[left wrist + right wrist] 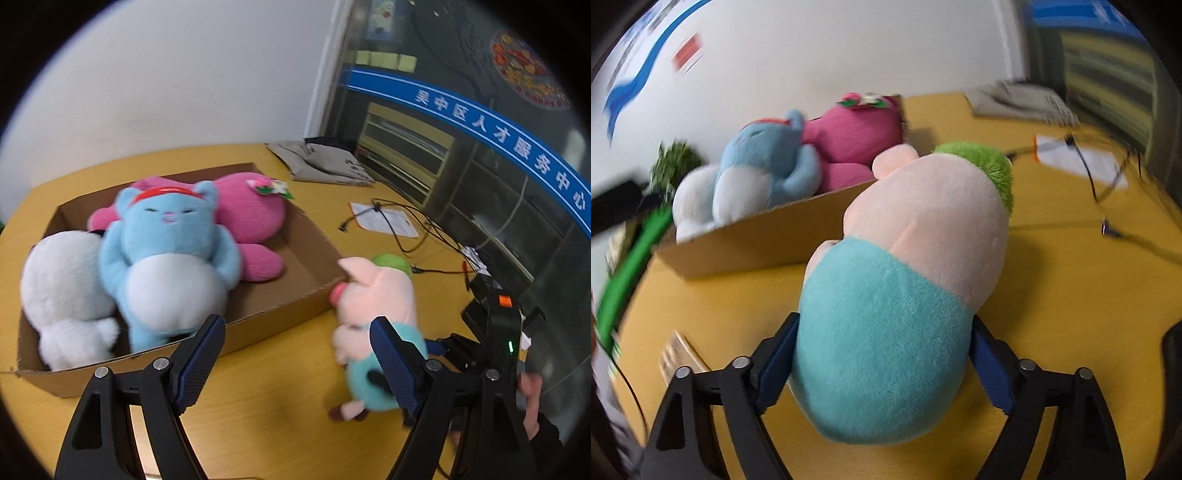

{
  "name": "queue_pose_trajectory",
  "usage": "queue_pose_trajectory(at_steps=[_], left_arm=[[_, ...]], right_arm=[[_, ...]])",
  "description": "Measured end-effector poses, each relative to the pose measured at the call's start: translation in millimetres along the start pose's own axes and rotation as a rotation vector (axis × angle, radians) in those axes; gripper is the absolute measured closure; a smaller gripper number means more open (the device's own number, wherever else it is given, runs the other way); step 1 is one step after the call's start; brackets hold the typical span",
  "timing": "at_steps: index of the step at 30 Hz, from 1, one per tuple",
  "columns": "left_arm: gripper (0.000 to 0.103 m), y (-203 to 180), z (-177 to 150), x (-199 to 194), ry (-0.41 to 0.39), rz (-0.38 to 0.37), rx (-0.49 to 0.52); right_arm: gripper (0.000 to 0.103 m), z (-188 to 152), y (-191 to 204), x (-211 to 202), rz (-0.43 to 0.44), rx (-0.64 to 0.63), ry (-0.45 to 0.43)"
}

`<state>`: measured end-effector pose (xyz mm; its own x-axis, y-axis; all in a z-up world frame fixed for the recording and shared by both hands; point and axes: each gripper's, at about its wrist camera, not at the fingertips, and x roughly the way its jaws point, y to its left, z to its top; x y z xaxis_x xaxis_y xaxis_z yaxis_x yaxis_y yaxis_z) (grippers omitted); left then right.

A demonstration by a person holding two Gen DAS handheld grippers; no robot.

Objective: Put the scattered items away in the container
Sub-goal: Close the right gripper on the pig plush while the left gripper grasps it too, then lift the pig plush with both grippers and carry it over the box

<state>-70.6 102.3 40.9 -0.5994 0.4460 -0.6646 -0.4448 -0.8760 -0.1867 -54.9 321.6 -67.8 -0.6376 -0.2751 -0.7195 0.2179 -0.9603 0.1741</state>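
Observation:
A cardboard box lies on the yellow table and holds a white plush, a blue bear plush and a pink plush. My left gripper is open and empty, just in front of the box's near wall. My right gripper is shut on a pink pig plush with a teal body and green cap, held upright above the table beside the box. The pig also shows in the left wrist view, with the right gripper behind it.
A grey cloth bag lies at the table's far edge. A paper sheet and black cables lie to the right. A glass wall with a blue banner stands on the right. A green object is at the left.

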Motion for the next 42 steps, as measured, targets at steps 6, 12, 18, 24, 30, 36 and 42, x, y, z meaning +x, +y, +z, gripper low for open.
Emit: queue_pose_trajectory(at_steps=[6, 12, 18, 24, 30, 36, 42], left_arm=[[0.022, -38, 7, 43, 0.066, -0.1, 0.088], [0.029, -50, -10, 96, 0.214, -0.116, 0.119], [0.049, -39, -7, 92, 0.231, -0.171, 0.071], [0.05, -37, 49, 46, 0.097, -0.14, 0.12], [0.05, -14, 143, 44, -0.002, -0.039, 0.187], [0.05, 41, 179, 134, 0.094, 0.021, 0.127], [0.05, 54, 149, 197, 0.194, -0.087, 0.11]], right_arm=[[0.023, -30, 32, -23, 0.072, -0.171, -0.013], [0.024, -44, 45, -30, 0.143, -0.229, -0.01], [0.029, -43, 44, -35, 0.184, -0.221, -0.033], [0.03, -1, 51, -61, 0.246, -0.24, -0.168], [0.03, 96, 52, -50, 0.278, -0.308, -0.289], [0.03, 158, 32, 40, 0.323, -0.284, -0.252], [0.029, 141, 13, 102, 0.278, -0.223, -0.077]])
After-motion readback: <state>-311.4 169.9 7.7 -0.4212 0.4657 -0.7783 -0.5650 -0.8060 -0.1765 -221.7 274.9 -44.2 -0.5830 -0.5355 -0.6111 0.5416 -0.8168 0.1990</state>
